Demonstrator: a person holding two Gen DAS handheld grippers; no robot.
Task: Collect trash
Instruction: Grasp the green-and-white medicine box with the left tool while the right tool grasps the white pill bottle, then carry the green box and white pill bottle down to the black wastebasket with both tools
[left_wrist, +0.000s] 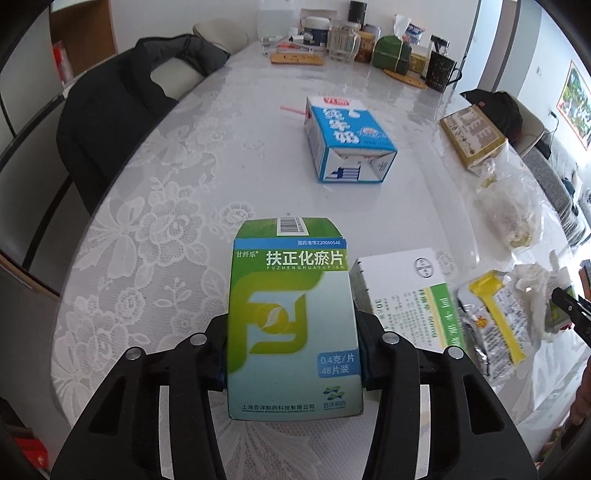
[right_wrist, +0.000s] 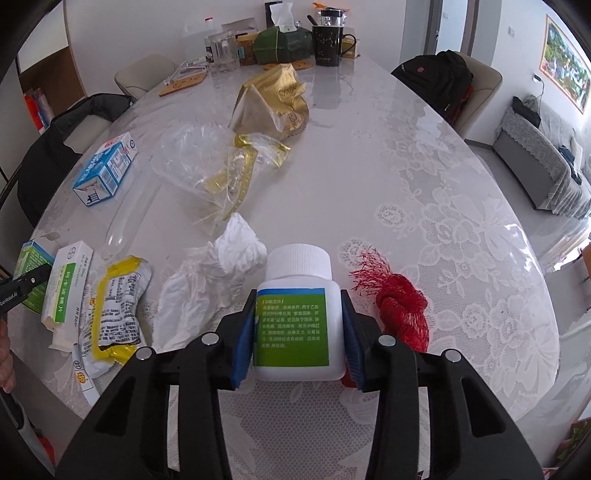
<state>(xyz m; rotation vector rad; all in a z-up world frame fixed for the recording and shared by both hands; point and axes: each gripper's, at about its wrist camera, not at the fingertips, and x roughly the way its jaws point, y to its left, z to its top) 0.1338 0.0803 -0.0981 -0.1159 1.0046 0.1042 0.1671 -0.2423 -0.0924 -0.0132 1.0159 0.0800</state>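
L gripper (left_wrist: 293, 347): jaws part-closed, pads pressed on both long sides of the green/white medicine box (left_wrist: 291, 321). Box sits between the fingers, far end w/ barcode sticking out past the tips, near end back toward the cam. Box bottom looks to be on the lace tablecloth (left_wrist: 147, 229), can't confirm lift.

Just R of L fingers: white/green carton (left_wrist: 402, 291), touching or nearly touching the box. Further R: yellow/silver foil pack (left_wrist: 491, 321), crumpled tissue (left_wrist: 535, 280). Ahead of the tips, well apart: blue/white milk carton (left_wrist: 347, 140) on its side w/ pink straw.

R gripper (right_wrist: 298, 336): jaws part-closed, blue pads clamped on both sides of the white pill bottle (right_wrist: 295, 314) (green label facing cam, white screw cap pointing away past the tips). Whether it's off the table, can't tell.

Just R of R fingers: red mesh net (right_wrist: 402, 302), near/under the right pad. L of fingers: tissue (right_wrist: 218, 273), touching or nearly. Ahead, apart: clear plastic bag (right_wrist: 207, 170), gold bag (right_wrist: 273, 99).
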